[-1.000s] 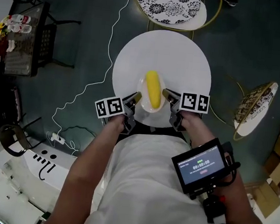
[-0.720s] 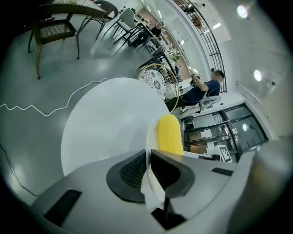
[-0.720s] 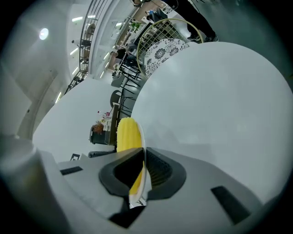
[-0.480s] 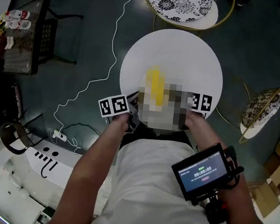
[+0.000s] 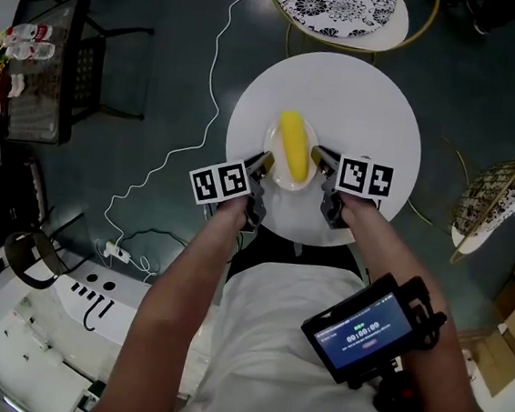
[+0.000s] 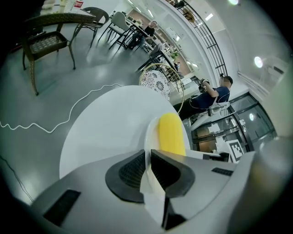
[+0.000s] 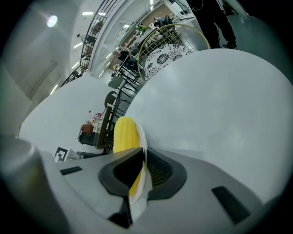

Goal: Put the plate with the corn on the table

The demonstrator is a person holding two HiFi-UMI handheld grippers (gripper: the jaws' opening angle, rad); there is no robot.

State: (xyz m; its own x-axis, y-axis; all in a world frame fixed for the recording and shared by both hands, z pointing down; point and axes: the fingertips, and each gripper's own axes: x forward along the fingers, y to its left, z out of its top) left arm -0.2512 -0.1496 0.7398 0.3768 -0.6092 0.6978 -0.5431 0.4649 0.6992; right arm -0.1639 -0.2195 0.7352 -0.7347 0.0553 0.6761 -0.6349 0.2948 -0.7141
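The left claw (image 5: 262, 164) is clenched on the left rim of the plate (image 5: 274, 147), and the right claw (image 5: 319, 157) on its right rim. Each gripper view shows the thin white edge pinched between the pads. The corn (image 5: 292, 147) lies lengthwise on the plate, between the claws. The plate is over the near half of the round white worktop (image 5: 365, 97); I cannot tell whether it touches.
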